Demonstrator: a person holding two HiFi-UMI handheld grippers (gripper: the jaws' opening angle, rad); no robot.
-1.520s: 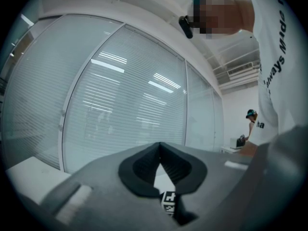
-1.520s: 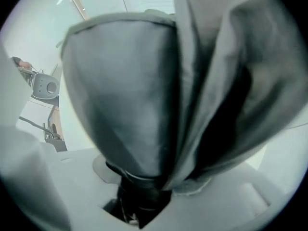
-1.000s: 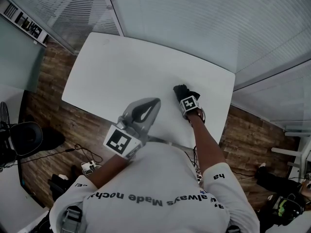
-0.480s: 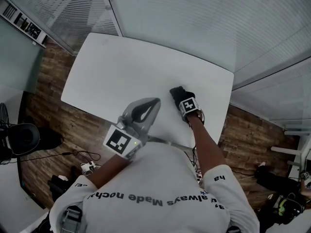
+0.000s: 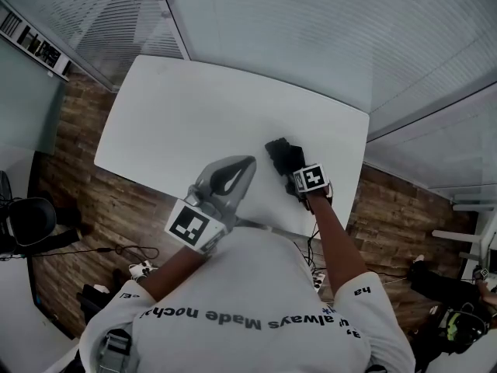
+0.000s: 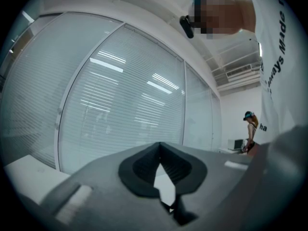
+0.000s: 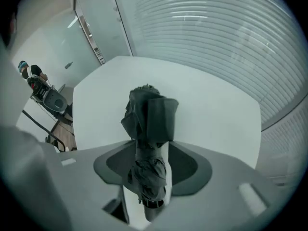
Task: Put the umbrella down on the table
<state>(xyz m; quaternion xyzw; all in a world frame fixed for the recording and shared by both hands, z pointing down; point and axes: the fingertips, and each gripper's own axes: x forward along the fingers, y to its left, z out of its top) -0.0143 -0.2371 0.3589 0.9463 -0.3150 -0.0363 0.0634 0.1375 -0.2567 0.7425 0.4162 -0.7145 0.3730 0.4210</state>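
A folded dark umbrella (image 5: 279, 152) lies on the white table (image 5: 194, 115), near its right front part. My right gripper (image 5: 293, 169) hangs just above the umbrella's near end and points steeply down. In the right gripper view the umbrella (image 7: 149, 124) shows between the two pads, with a strip of white table (image 7: 211, 100) between it and the right pad. The right gripper (image 7: 154, 159) is closing its jaws, and they do not press on the umbrella. My left gripper (image 5: 247, 163) is held level over the table's front edge, its tips together, nothing in it (image 6: 160, 146).
Glass walls with blinds (image 5: 326, 29) run along the table's far side. Wooden floor (image 5: 78, 185) surrounds the table, with an office chair (image 5: 31, 220) and cables (image 5: 132, 255) at the left. Another person (image 6: 250, 129) stands far off at the right.
My right gripper has risen off the umbrella, toward me in the head view, and more of the umbrella now shows on the table. The left gripper has stayed in place.
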